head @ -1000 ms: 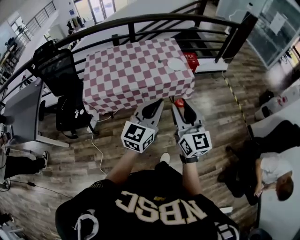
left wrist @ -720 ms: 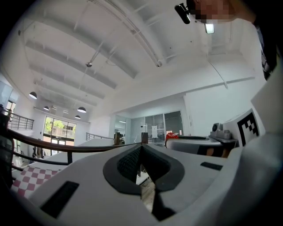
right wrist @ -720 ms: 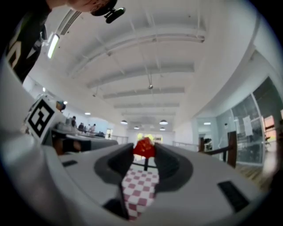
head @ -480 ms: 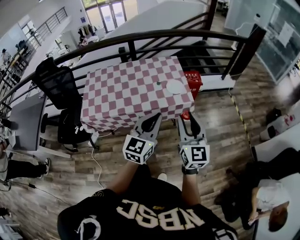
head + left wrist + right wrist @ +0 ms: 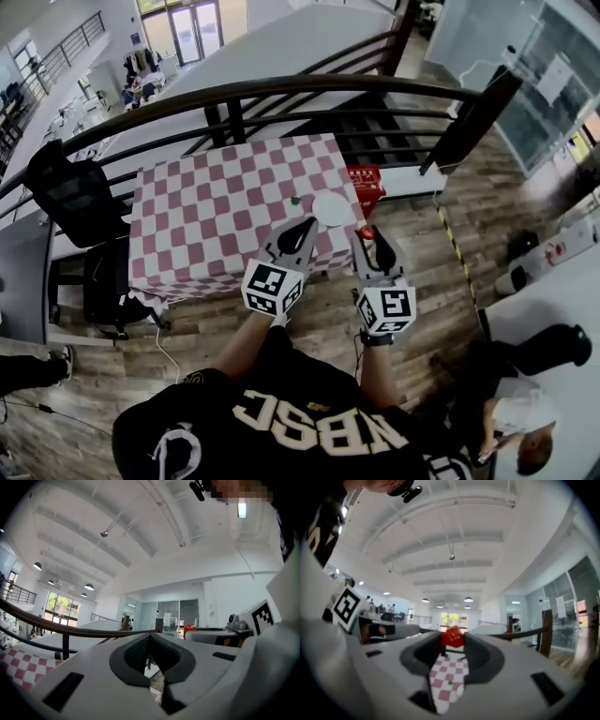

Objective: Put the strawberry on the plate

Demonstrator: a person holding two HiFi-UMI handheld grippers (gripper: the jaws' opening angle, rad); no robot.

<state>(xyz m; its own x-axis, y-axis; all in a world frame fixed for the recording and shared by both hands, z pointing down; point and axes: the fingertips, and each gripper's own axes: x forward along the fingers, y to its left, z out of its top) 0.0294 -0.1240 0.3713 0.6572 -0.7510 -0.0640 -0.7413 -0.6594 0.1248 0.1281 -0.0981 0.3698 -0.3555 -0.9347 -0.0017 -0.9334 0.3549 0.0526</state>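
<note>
A red strawberry point(image 5: 452, 638) is pinched between the tips of my right gripper point(image 5: 453, 641), which is shut on it. From the head view the strawberry point(image 5: 364, 232) shows as a red spot at the tip of the right gripper point(image 5: 367, 236), just off the near right corner of the checkered table point(image 5: 206, 225). The white plate point(image 5: 333, 208) lies on that corner, with a small green bit point(image 5: 294, 200) to its left. My left gripper point(image 5: 302, 228) hovers over the table's near edge, its jaws closed and empty point(image 5: 150, 637).
A black curved railing point(image 5: 281, 89) runs behind the table. A red basket point(image 5: 366, 178) stands on the floor by the table's right side. A black office chair point(image 5: 75, 202) is at the left. A seated person point(image 5: 511, 436) is at the lower right.
The table has come closer and shifted left in the head view. Both grippers now reach its near edge by the plate. The strawberry stays in the right gripper.
</note>
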